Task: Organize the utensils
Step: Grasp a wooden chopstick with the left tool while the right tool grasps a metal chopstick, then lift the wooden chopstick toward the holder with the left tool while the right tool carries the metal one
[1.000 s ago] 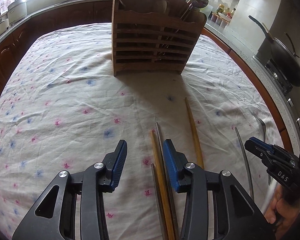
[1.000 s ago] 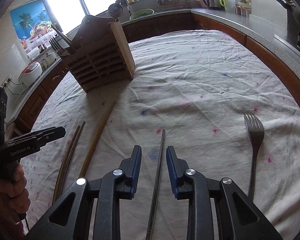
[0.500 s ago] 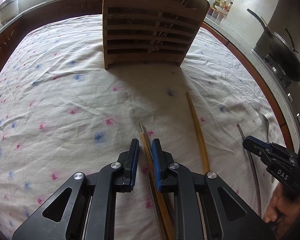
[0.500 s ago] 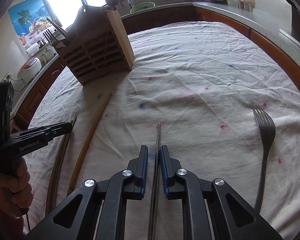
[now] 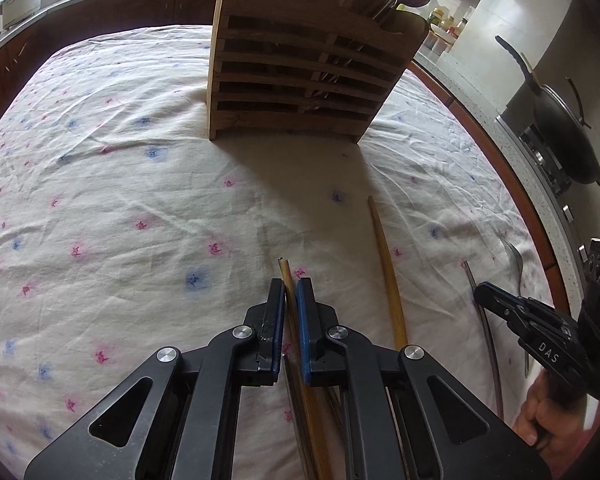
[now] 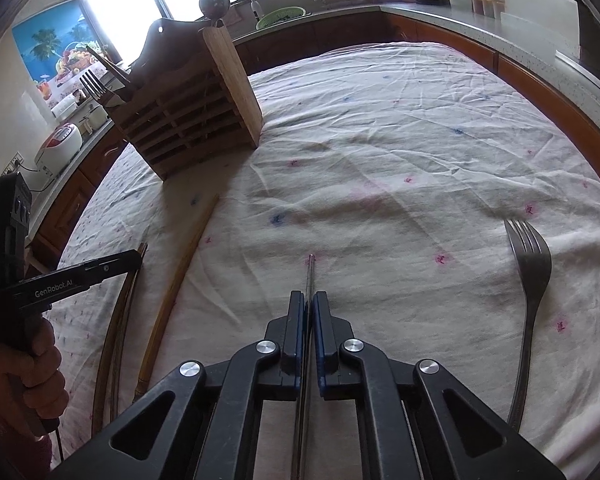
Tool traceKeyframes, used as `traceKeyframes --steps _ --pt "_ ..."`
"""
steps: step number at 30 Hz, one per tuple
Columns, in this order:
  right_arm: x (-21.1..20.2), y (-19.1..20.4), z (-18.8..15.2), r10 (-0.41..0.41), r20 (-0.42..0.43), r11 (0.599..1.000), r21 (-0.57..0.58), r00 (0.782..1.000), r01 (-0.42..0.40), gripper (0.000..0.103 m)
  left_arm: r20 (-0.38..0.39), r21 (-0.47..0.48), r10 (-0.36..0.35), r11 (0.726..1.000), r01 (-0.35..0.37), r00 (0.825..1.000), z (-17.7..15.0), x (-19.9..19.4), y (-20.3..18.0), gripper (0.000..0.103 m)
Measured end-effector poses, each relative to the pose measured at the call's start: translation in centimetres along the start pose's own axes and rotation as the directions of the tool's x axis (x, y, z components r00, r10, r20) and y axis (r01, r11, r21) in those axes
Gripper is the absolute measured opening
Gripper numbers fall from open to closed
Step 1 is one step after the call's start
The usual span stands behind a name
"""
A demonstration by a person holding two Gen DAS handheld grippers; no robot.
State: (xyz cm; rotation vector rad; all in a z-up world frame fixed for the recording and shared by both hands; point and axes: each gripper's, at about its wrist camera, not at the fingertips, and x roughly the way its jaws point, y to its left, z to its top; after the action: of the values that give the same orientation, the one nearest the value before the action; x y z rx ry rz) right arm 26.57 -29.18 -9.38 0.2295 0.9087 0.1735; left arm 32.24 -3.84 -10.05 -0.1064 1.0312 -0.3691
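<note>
- My left fingers (image 5: pixel 291 294) are clamped on a wooden chopstick (image 5: pixel 300 360) lying on the cloth-covered bench (image 5: pixel 120 208); a darker stick lies close beside it.
- My right fingers (image 6: pixel 310 306) are pinched on a metal chopstick (image 6: pixel 310 276).
- Lift both level so the tips clear the cloth.
- Carry them to the wooden rack (image 5: pixel 300 76); leave the loose chopstick (image 5: pixel 386 264) and fork (image 6: pixel 530 280) for later.
</note>
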Motion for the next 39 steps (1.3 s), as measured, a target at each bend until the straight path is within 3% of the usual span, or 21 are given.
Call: traceKeyframes --steps 7,14,26,39 --pt "-0.9 0.6 0.3 0.028 0.024 0.999 -0.02 0.999 -0.028 0.004 0.047 -0.023 0.0 1.0 0.002 0.999 -0.2 -3.2 1.5 0.005" --pt "-3.2 2.7 1.2 0.063 0.076 0.996 -0.065 0.995 -0.058 0.004 0.141 -0.037 -0.016 0.999 0.022 0.99 -0.1 -7.8 1.5 0.004" --pt "-9.3 5.0 2.3 0.096 0.223 0.991 -0.114 0.97 -0.071 0.004 0.283 -0.039 -0.027 0.998 0.039 0.959 -1.0 -15.0 0.5 0.004" --pt "-13.9 6.9 2.4 0.125 0.326 0.983 -0.167 0.937 -0.073 0.004 0.374 -0.019 -0.037 0.999 0.047 0.927 -2.9 -20.2 -0.4 0.004"
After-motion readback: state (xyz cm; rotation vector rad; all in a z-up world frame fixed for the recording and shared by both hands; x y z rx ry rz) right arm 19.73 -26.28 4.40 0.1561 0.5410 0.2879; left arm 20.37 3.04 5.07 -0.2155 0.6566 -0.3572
